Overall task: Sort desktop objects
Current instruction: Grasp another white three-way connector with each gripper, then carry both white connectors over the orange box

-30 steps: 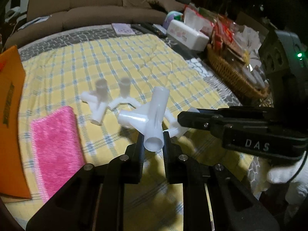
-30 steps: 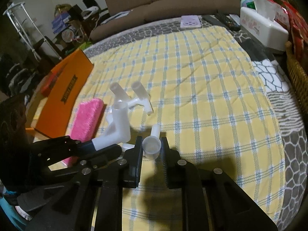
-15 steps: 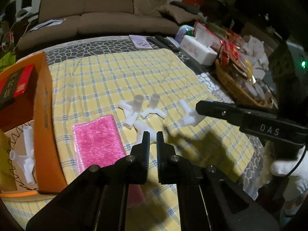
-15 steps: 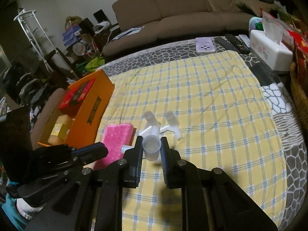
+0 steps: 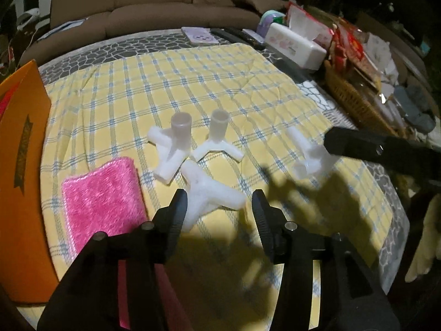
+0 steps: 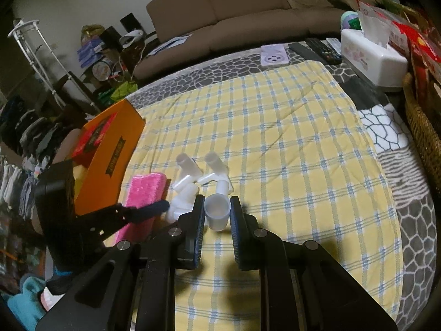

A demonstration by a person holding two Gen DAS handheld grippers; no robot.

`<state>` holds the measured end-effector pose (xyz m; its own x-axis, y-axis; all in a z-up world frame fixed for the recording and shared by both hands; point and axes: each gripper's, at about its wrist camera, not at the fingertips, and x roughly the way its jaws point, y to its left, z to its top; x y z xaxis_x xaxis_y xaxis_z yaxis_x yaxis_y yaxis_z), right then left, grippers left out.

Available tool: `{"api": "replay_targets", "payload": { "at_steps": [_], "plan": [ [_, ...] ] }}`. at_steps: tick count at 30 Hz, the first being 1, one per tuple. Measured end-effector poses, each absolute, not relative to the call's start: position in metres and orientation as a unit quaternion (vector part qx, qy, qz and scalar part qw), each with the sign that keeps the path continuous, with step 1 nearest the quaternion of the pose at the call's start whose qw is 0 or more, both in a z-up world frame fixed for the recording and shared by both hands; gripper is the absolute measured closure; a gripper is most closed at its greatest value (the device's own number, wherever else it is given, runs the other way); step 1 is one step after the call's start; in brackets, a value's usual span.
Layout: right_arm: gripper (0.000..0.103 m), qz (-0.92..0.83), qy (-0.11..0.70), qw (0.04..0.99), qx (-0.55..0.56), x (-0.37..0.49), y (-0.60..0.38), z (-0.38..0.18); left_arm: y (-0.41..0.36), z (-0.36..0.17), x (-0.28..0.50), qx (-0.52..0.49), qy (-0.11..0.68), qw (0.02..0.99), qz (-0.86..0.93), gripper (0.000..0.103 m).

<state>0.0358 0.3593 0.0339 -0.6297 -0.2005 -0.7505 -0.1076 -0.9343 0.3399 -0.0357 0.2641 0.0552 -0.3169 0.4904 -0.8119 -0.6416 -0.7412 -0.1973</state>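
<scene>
A yellow plaid cloth (image 5: 193, 88) covers the worktop, over a grey stone-pattern mat (image 6: 413, 220), with a brown sofa (image 6: 234, 13) behind and a white tissue box (image 5: 295, 44) and a wicker basket (image 5: 355, 102) on the right side. An orange box (image 5: 22, 165) stands at the left edge, and a pink scrubbing pad (image 5: 102, 198) lies just beside it.

Half a second ago the left tongs (image 5: 219, 209) were shut and further back; now their jaws are opening, with a white pipe connector (image 5: 209, 193) lying on the cloth between them, apparently untouched. Two more connectors (image 5: 176, 146) stand just behind it (tubes pointing up). The right tongs (image 6: 217, 215) remain clamped on a fourth connector (image 6: 217, 211), as before.

Only the right wrist view shows the red packet inside the orange box and the cluttered shelves (image 6: 96, 52) beyond; only the left wrist view shows the held connector from the side, lifted clear of the cloth
</scene>
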Motion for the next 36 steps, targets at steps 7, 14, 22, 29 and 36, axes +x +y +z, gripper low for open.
{"api": "replay_targets", "payload": {
  "at_steps": [7,14,22,29,36],
  "plan": [
    [0.086,-0.883,-0.182,0.025,0.431,0.037,0.363,0.031,0.268,0.049,-0.048,-0.479,0.068,0.353,0.801,0.078],
    [0.086,-0.883,-0.178,0.027,0.433,0.037,0.36,0.03,0.271,0.037,-0.058,-0.498,0.057,0.355,0.789,0.087],
    [0.086,-0.884,-0.177,0.03,0.432,0.034,0.357,0.031,0.26,0.064,-0.053,-0.472,0.049,0.364,0.801,0.087],
    [0.086,-0.89,-0.176,0.038,0.42,0.031,0.347,0.043,0.233,0.101,-0.049,-0.448,0.046,0.366,0.814,0.087],
    [0.086,-0.897,-0.166,0.06,0.405,0.019,0.32,0.064,0.191,0.132,-0.051,-0.433,0.038,0.352,0.829,0.087]
  ]
}}
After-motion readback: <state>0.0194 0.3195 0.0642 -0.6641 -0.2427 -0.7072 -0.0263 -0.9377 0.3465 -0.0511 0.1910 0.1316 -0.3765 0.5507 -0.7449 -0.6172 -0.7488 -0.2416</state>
